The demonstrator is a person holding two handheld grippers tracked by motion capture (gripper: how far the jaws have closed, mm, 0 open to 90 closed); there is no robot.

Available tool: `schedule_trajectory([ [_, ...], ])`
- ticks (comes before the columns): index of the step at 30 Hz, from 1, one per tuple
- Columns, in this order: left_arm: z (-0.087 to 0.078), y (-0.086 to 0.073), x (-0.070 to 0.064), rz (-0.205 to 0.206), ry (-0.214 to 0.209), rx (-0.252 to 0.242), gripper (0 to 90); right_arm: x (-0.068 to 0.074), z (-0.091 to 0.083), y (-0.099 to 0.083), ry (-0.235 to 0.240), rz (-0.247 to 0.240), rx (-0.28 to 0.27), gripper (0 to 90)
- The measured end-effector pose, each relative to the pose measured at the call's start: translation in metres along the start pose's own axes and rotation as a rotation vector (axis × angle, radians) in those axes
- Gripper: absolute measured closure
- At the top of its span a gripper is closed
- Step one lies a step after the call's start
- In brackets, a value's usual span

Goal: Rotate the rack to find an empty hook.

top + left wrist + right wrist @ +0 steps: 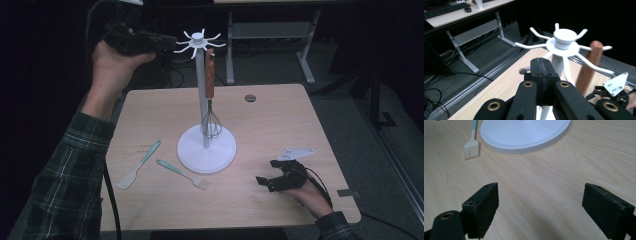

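Left gripper [167,44] was raised beside top of white utensil stand with spoked hooks [200,41], jaws clenched together on nothing. Wire whisk with brown wooden handle [210,95] hung from hook, wires down near round white base [524,135]. Right gripper [270,176] rested low over pale wooden bench [280,115], jaws released wide. Mint-handled spatula [140,165] and mint-handled pastry brush [182,174] lay on bench left of base.

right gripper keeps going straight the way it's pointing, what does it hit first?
Likely the rim of the white stand base, dead ahead of the open right gripper across bare table. The pastry brush lies off to one side.
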State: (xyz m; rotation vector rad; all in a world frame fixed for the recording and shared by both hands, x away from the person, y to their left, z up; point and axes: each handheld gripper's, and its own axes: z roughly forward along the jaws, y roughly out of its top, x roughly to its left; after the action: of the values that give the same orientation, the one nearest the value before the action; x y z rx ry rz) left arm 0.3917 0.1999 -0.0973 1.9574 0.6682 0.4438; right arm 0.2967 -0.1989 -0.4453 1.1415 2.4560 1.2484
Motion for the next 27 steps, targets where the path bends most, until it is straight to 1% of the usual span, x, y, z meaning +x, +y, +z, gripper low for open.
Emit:
schedule_trajectory([
  [3, -0.013, 0.000, -0.005, 0.002, -0.011, -0.027, 89.9, 0.000, 0.000, 0.000, -0.002, 0.000, -0.001, 14.0],
  [7, -0.021, -0.001, -0.015, 0.015, -0.050, -0.036, 89.9, 0.000, 0.000, 0.001, -0.001, -0.006, 0.001, 14.0],
  [10, -0.019, -0.003, -0.023, 0.024, -0.085, -0.032, 89.9, 0.000, 0.001, 0.001, -0.003, -0.010, 0.001, 14.0],
  [12, -0.014, -0.005, -0.027, 0.035, -0.087, -0.019, 89.9, 0.000, 0.000, 0.001, -0.003, -0.009, 0.000, 14.0],
  [15, -0.005, -0.007, -0.030, 0.037, -0.094, 0.001, 89.9, 0.000, 0.000, 0.001, -0.004, -0.003, -0.002, 14.0],
  [16, -0.003, -0.008, -0.030, 0.033, -0.093, 0.003, 89.9, 0.000, 0.000, 0.001, -0.005, 0.001, -0.001, 14.0],
  [18, 0.000, -0.008, -0.029, 0.040, -0.065, 0.010, 89.9, 0.000, -0.001, 0.001, -0.005, 0.001, -0.003, 14.0],
  [20, 0.000, -0.008, -0.027, 0.035, -0.060, 0.006, 89.9, -0.001, -0.001, 0.000, -0.006, -0.002, -0.004, 14.0],
  [21, 0.000, -0.008, -0.026, 0.034, -0.051, 0.007, 89.9, -0.001, -0.001, 0.000, -0.006, -0.002, -0.004, 14.0],
  [25, 0.002, -0.008, -0.017, 0.027, -0.015, 0.008, 89.9, -0.001, 0.000, 0.000, -0.004, 0.000, -0.004, 14.0],
  [27, 0.003, -0.008, -0.011, 0.015, -0.012, 0.003, 89.9, 0.000, 0.000, 0.000, -0.004, 0.000, -0.002, 14.0],
])
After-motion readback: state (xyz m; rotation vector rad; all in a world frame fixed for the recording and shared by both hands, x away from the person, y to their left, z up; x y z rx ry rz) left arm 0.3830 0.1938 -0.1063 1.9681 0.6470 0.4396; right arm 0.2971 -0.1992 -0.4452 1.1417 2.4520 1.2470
